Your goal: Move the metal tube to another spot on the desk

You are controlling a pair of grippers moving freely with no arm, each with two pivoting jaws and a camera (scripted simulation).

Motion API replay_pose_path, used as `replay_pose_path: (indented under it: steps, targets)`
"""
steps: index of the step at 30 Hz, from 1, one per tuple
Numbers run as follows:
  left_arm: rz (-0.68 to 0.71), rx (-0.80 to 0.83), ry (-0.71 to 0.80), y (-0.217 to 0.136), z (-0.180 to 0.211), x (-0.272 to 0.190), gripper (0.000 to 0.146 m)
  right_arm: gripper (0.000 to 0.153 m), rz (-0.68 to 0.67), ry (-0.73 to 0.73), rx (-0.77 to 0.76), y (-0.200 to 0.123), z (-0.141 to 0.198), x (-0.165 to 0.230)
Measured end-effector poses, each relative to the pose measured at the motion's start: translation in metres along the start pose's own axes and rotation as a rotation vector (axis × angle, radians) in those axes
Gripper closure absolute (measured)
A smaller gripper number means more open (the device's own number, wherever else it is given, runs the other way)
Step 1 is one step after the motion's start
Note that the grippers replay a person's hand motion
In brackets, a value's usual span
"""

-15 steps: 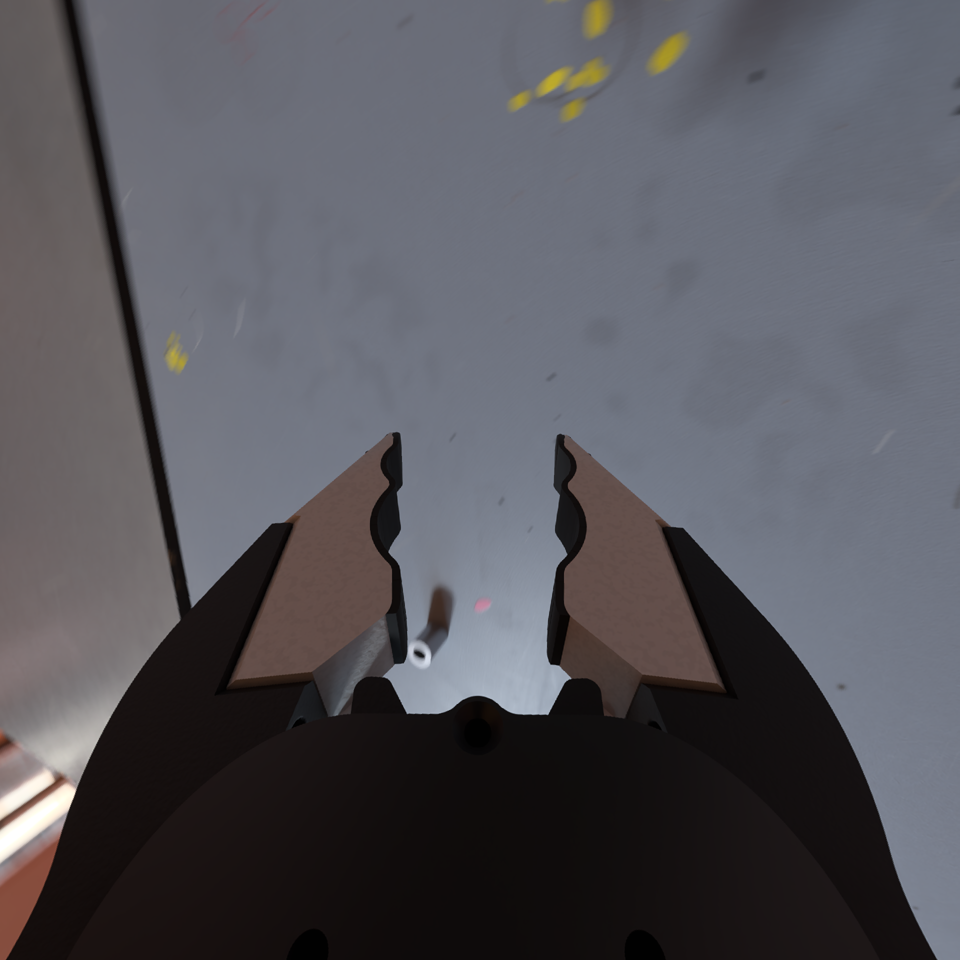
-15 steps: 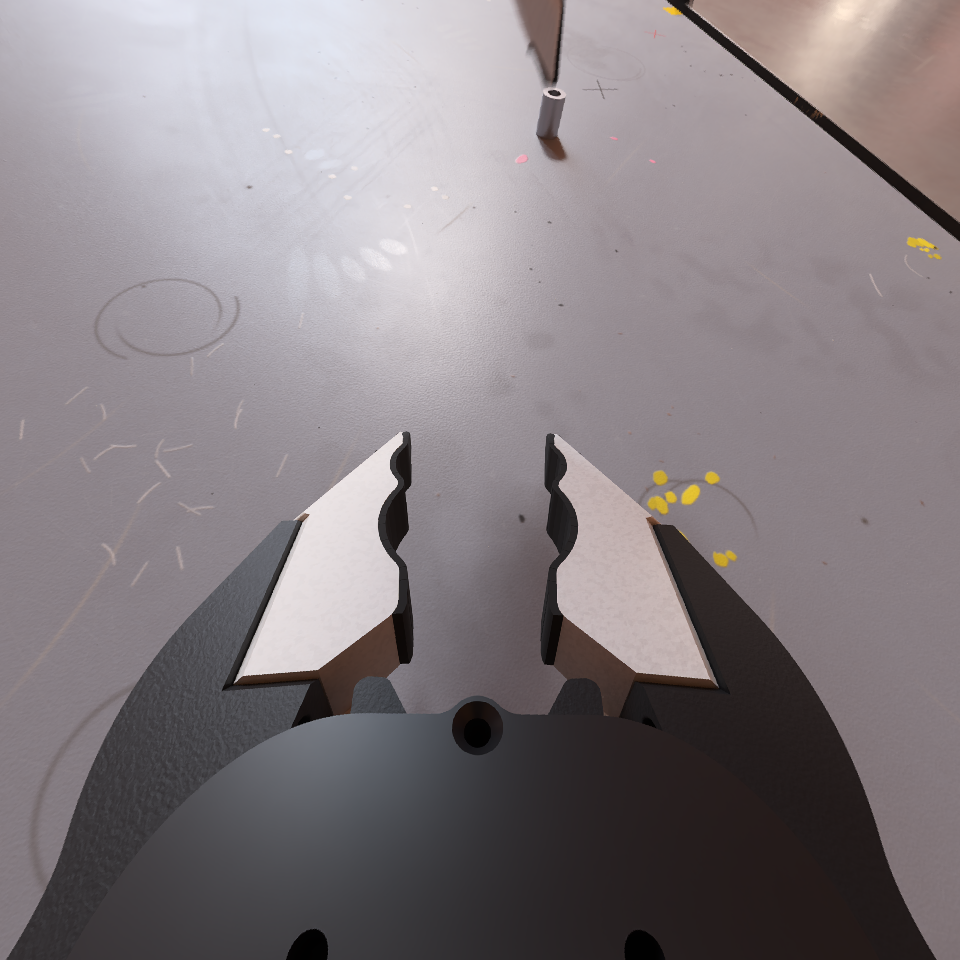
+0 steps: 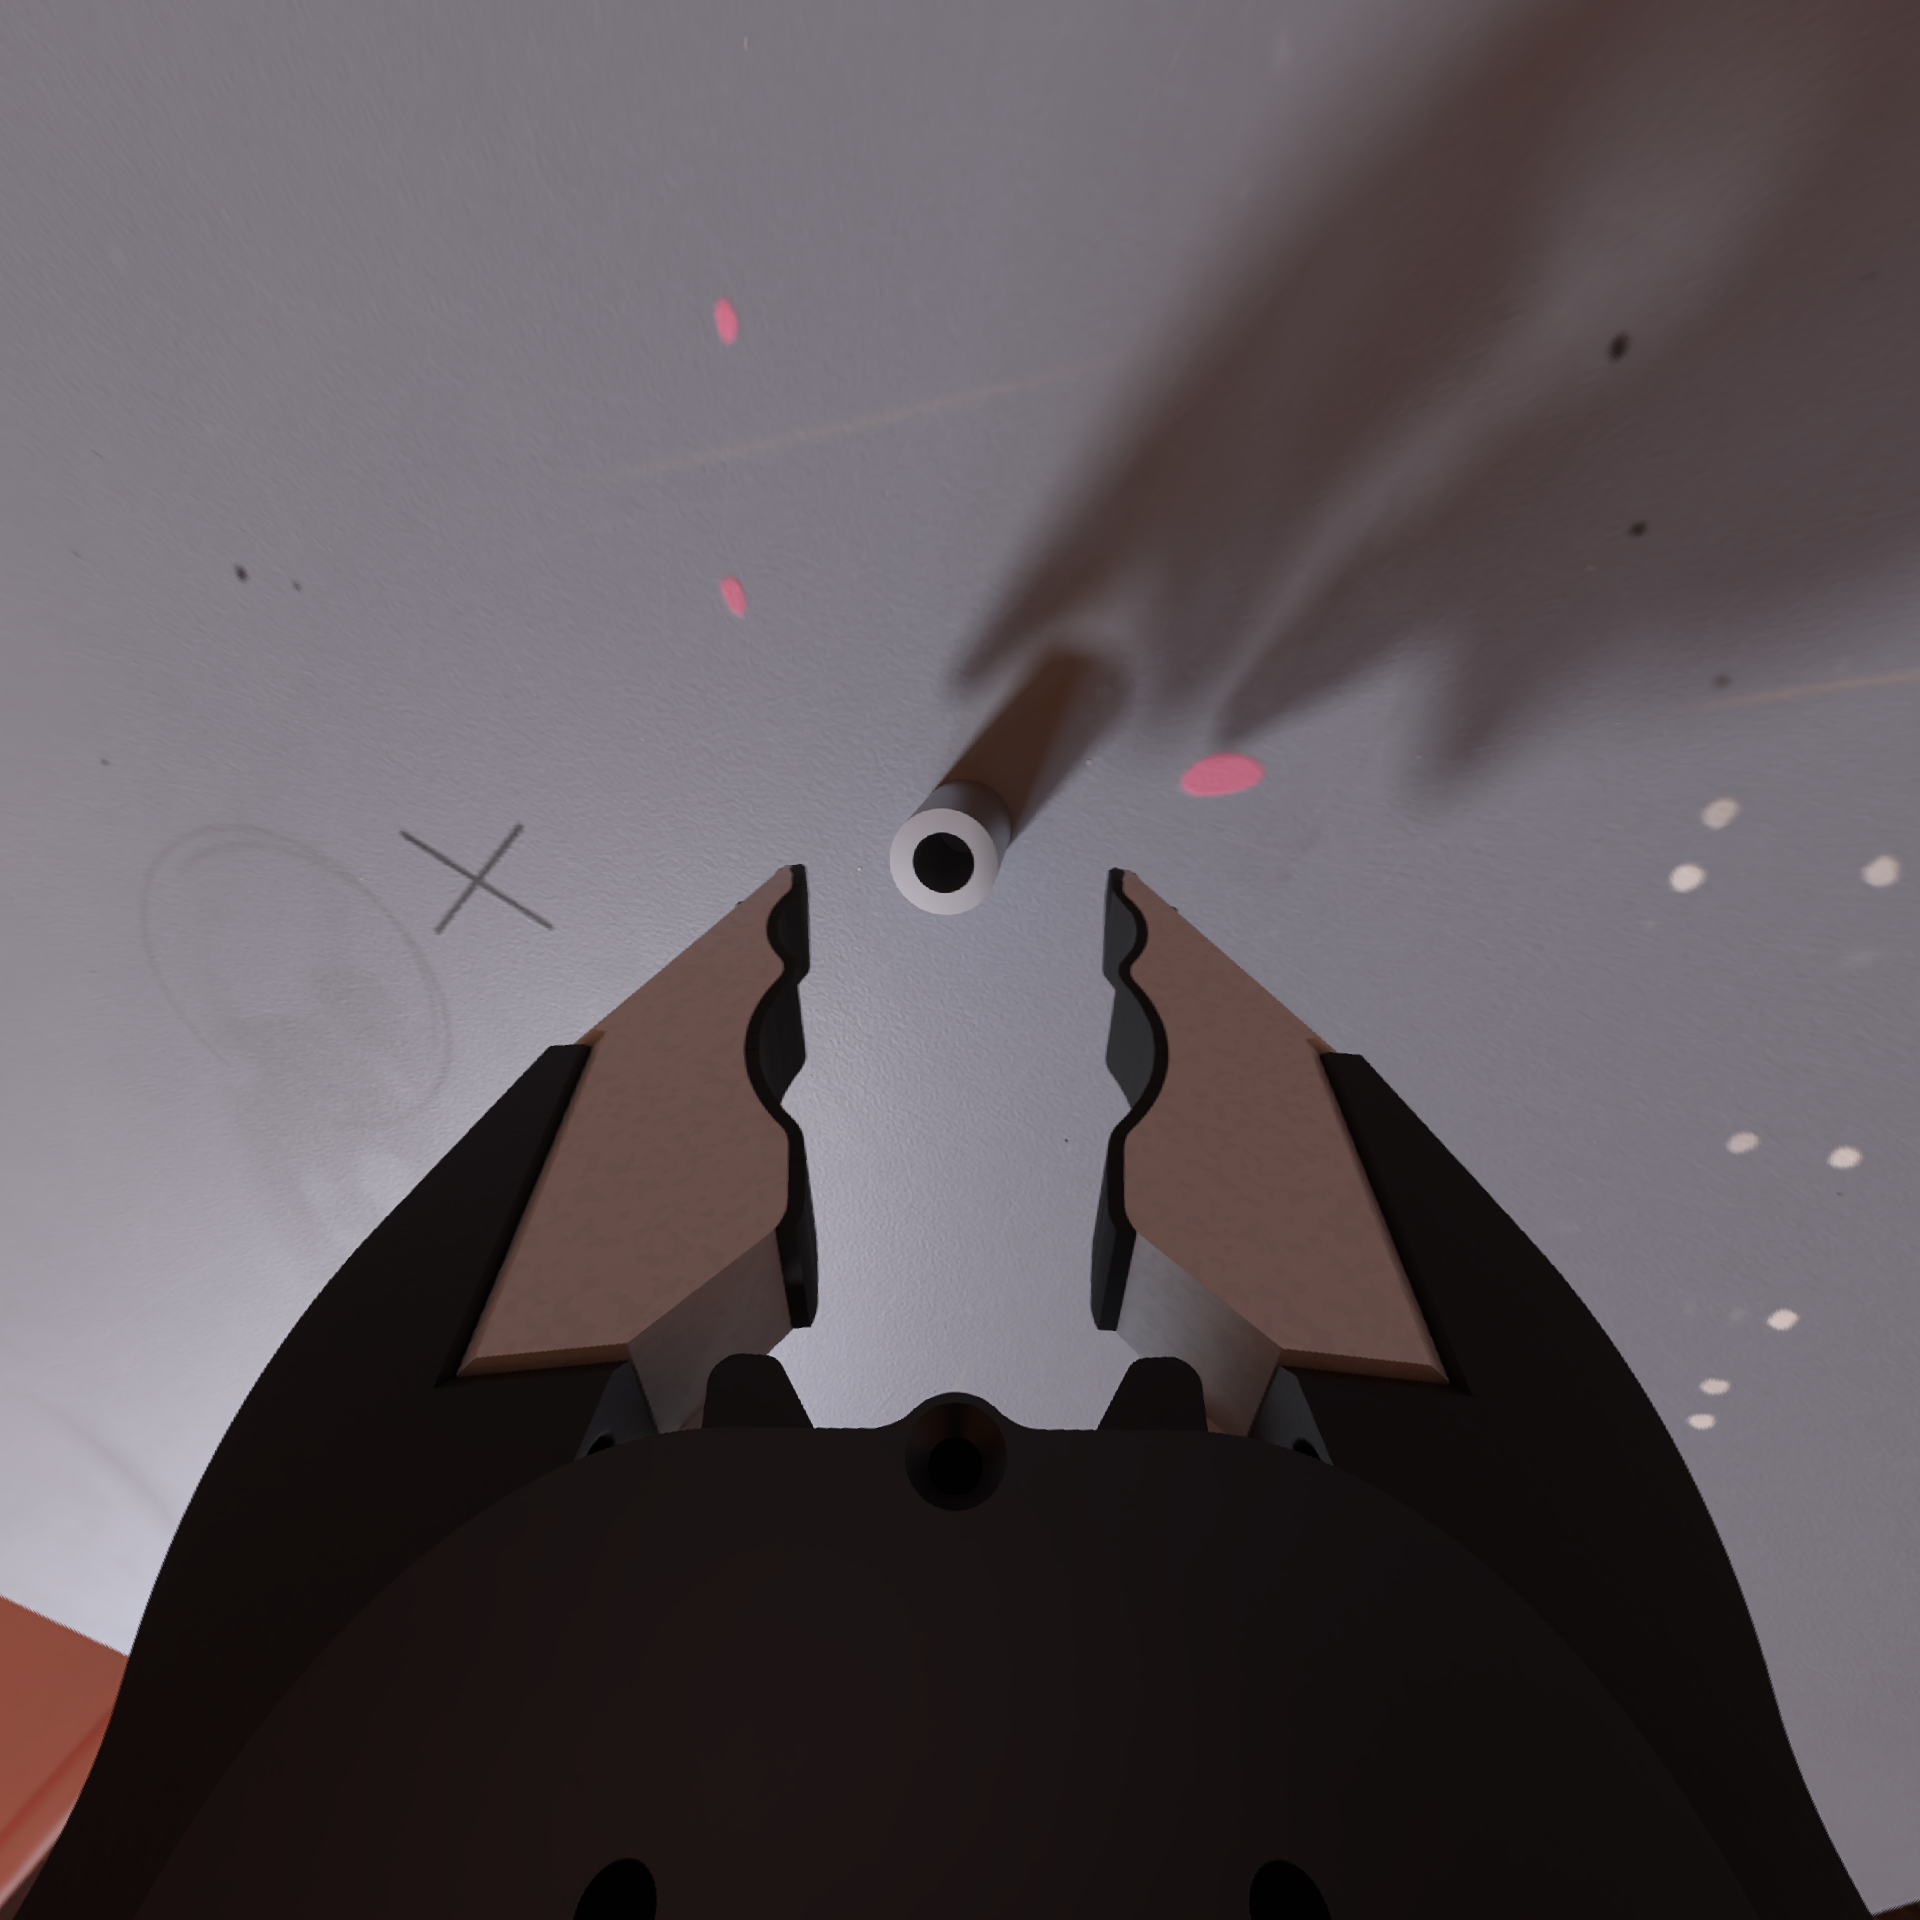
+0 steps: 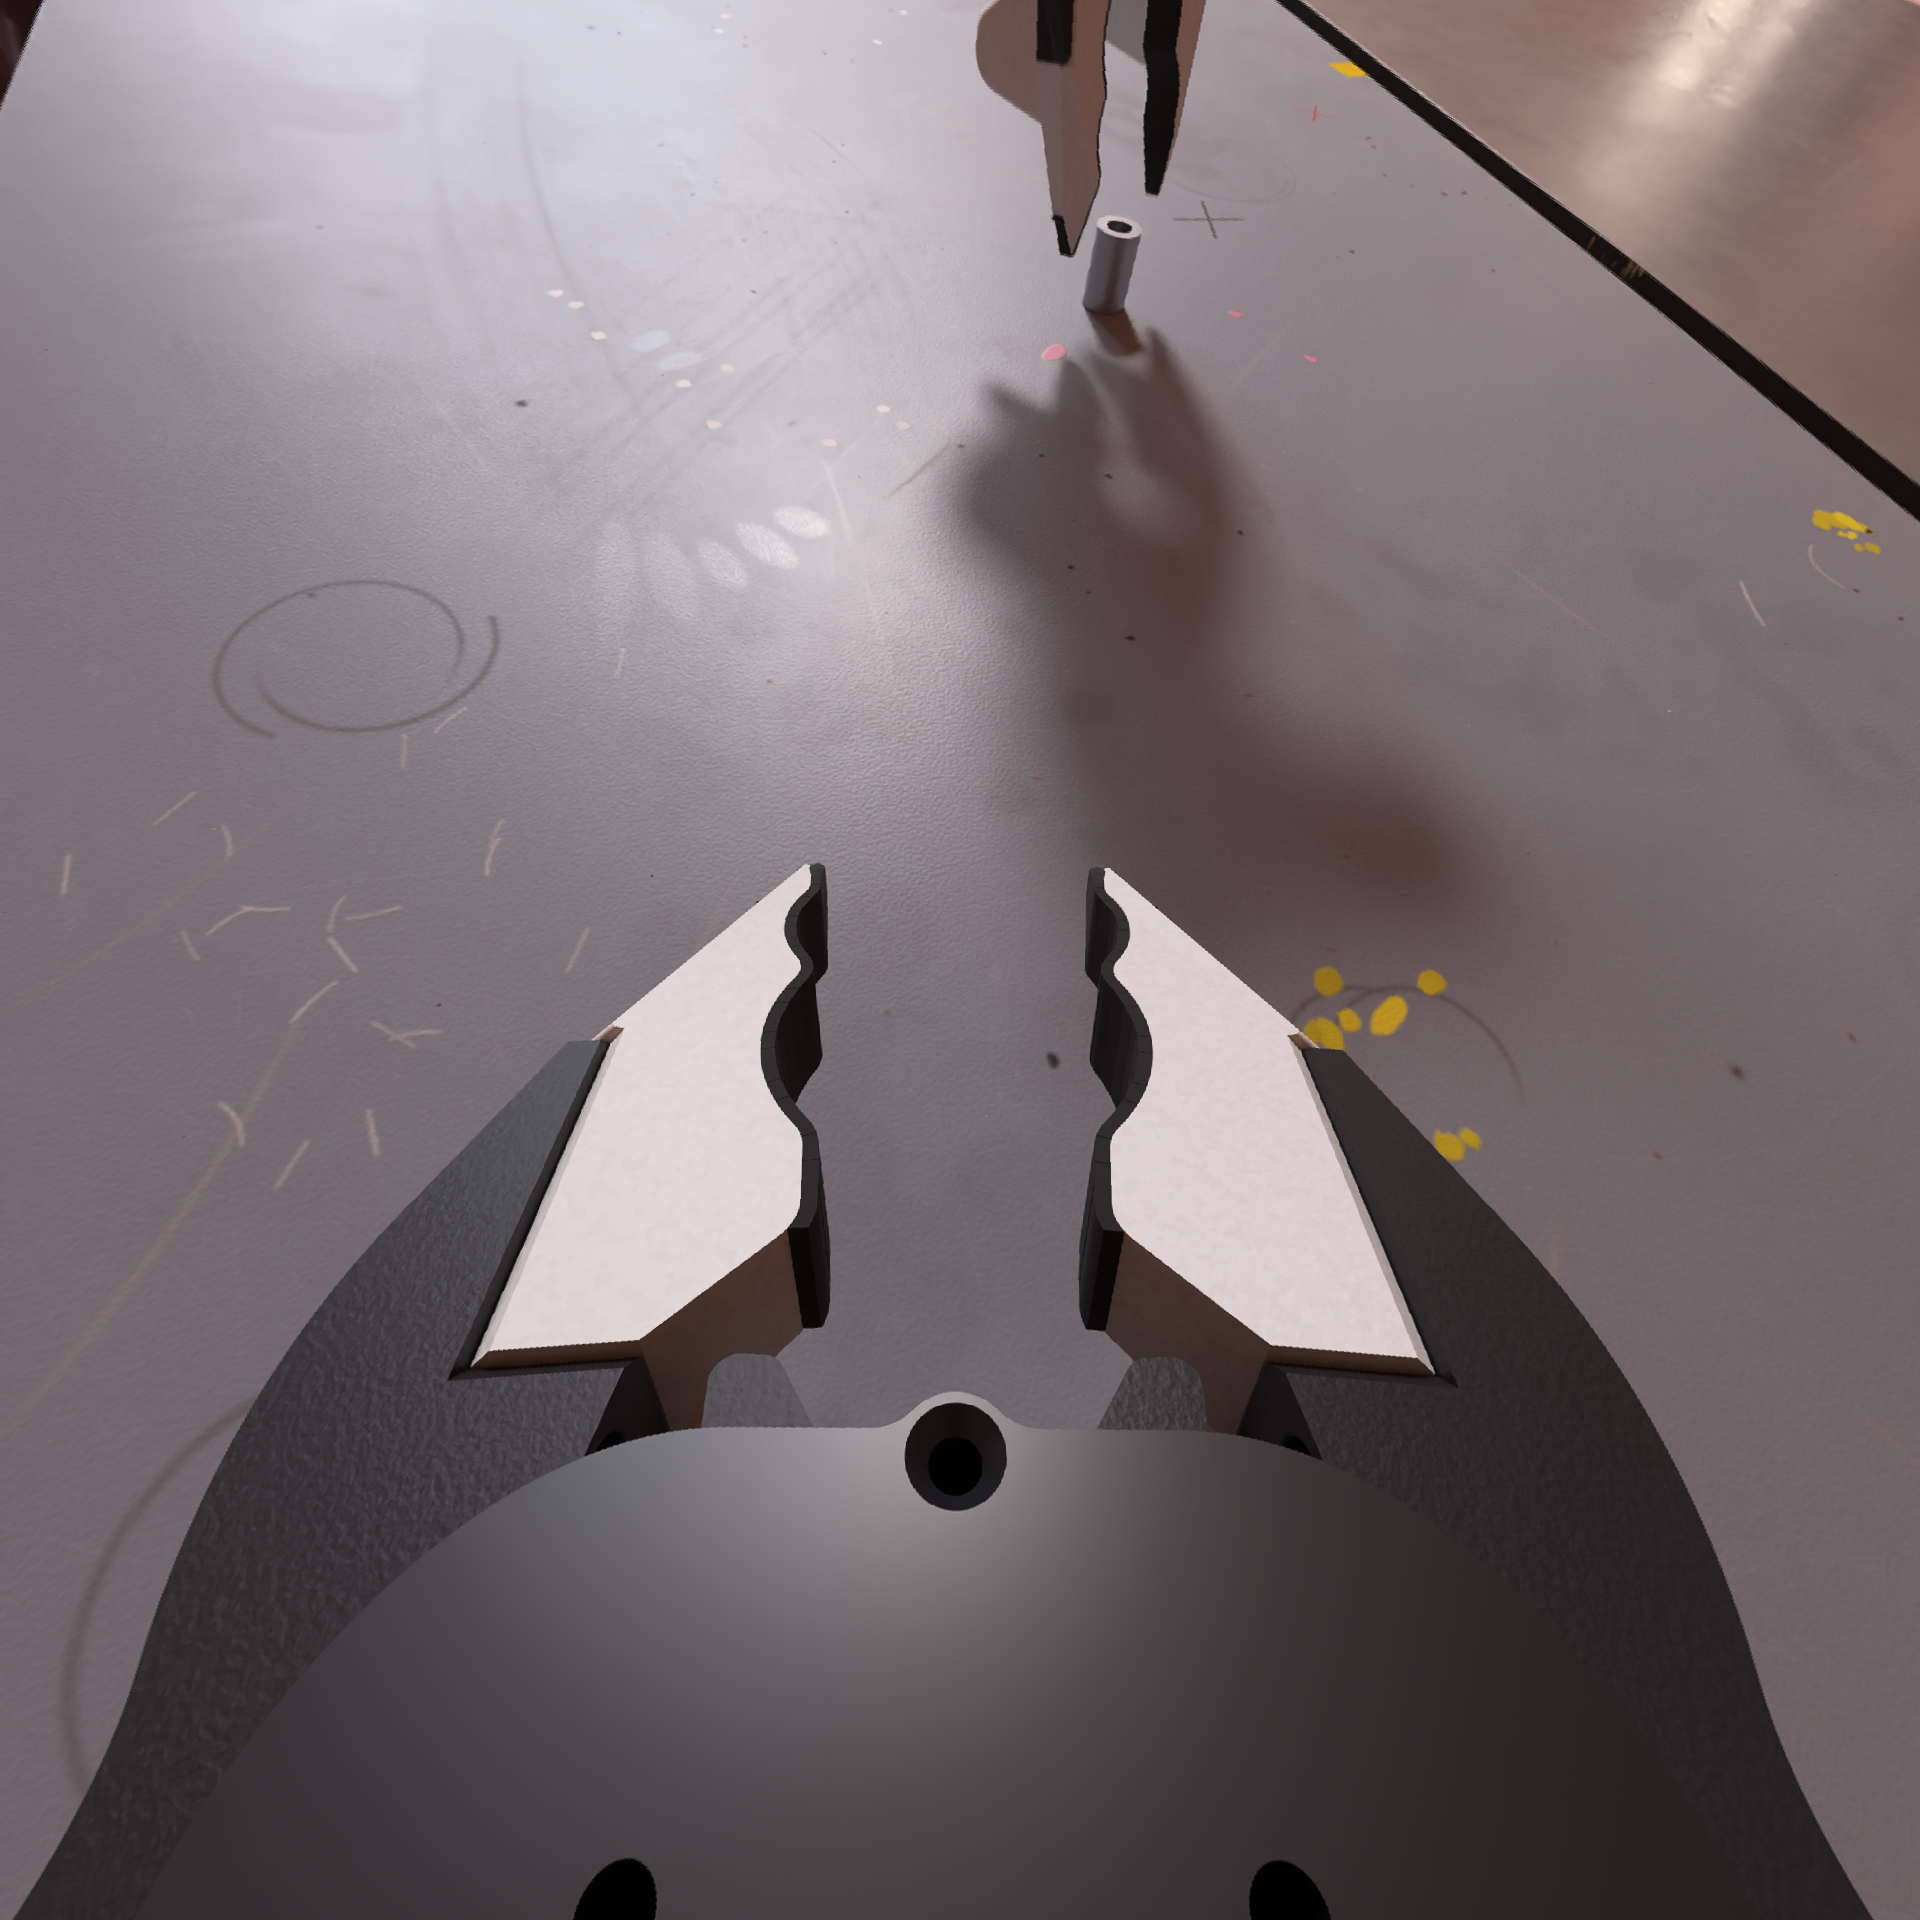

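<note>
My left gripper (image 3: 954,875) hangs over the upright metal tube (image 3: 943,860), jaws wide, gripping nothing. My right gripper (image 4: 954,873) well apart, likewise wide, nothing held.

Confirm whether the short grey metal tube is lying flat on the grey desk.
No: in the right wrist view the short grey metal tube stands upright on the grey desk, open end up.

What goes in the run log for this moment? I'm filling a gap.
phase: pre-grasp | left claw: open, above metal tube | tube: upright on desk, ungrasped | right claw: open, far off
</note>
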State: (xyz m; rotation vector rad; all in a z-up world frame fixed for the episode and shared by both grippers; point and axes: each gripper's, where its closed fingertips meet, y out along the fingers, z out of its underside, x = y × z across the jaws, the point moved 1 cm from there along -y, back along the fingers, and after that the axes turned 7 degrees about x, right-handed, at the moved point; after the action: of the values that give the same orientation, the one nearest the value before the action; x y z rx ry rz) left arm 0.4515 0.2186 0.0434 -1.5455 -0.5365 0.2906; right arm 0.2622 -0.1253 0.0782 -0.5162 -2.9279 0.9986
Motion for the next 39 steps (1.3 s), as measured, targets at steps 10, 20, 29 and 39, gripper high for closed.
replay_pose_path:
  steps: [10, 20, 29, 39]
  targets:
    - [-0.205, -0.228, -0.001, -0.078, -0.037, 0.01, 0.123, 0.104, 0.016, -0.015, -0.016, -0.005, -0.002, -0.001]
    - [-0.033, -0.332, 0.625, -0.084, -0.166, -0.218, 0.123, 0.104, 0.053, -0.032, 0.007, -0.004, 0.001, -0.004]
    - [0.012, -0.103, 0.769, -0.015, -0.184, -0.257, 0.123, 0.104, 0.076, -0.033, -0.017, -0.012, 0.0, -0.008]
    - [0.006, -0.286, 0.701, -0.04, -0.177, -0.249, 0.085, 0.106, 0.136, 0.046, -0.041, -0.012, 0.001, -0.024]
